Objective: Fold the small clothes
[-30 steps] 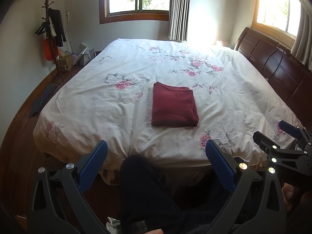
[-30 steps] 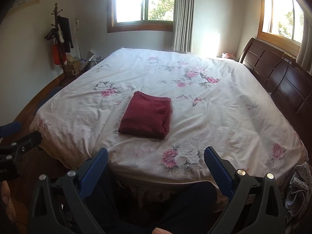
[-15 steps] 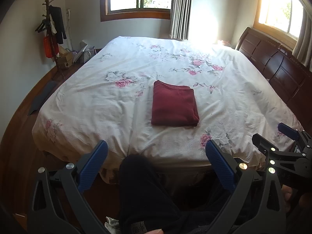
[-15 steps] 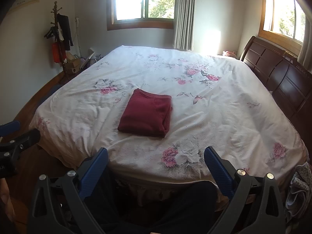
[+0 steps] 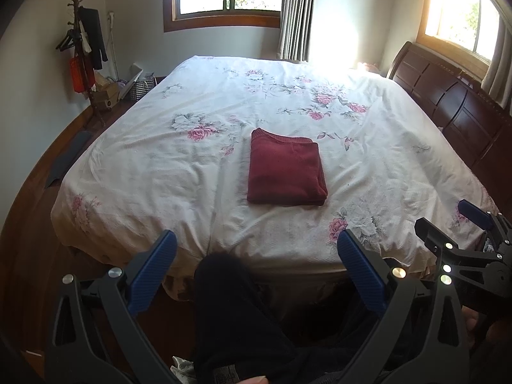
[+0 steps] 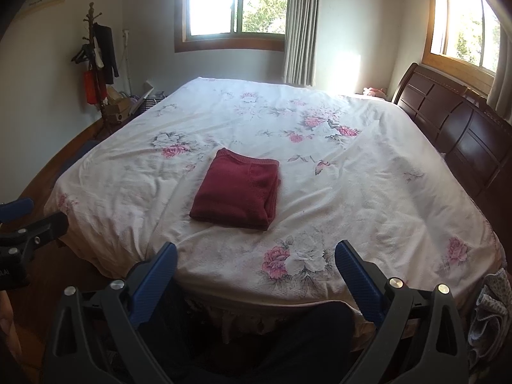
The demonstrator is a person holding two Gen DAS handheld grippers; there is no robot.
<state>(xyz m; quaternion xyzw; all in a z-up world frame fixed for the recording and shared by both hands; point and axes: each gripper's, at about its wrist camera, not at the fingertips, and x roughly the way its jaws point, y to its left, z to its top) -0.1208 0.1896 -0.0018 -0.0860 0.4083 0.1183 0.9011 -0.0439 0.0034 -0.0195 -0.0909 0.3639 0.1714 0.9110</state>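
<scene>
A dark red garment (image 5: 285,171) (image 6: 238,192) lies folded into a neat rectangle near the middle of the bed (image 5: 160,172) (image 6: 368,192), on a white floral cover. My left gripper (image 5: 256,262) hangs open, off the near edge of the bed and well short of the garment, nothing between its blue pads (image 5: 153,268). My right gripper (image 6: 256,265) is open too, at the same near edge, empty. Each gripper shows at the side of the other's view: the right gripper (image 5: 464,227) and the left gripper (image 6: 32,217).
A person's dark-clad legs (image 5: 230,313) sit below the grippers. A dark wooden headboard (image 5: 454,105) runs along the right. A coat rack (image 5: 83,48) and boxes stand at the far left corner. Grey cloth (image 6: 489,313) lies at the lower right.
Both grippers have drawn back slightly and risen a little, so the bed sits a bit farther off. The folded garment has not moved.
</scene>
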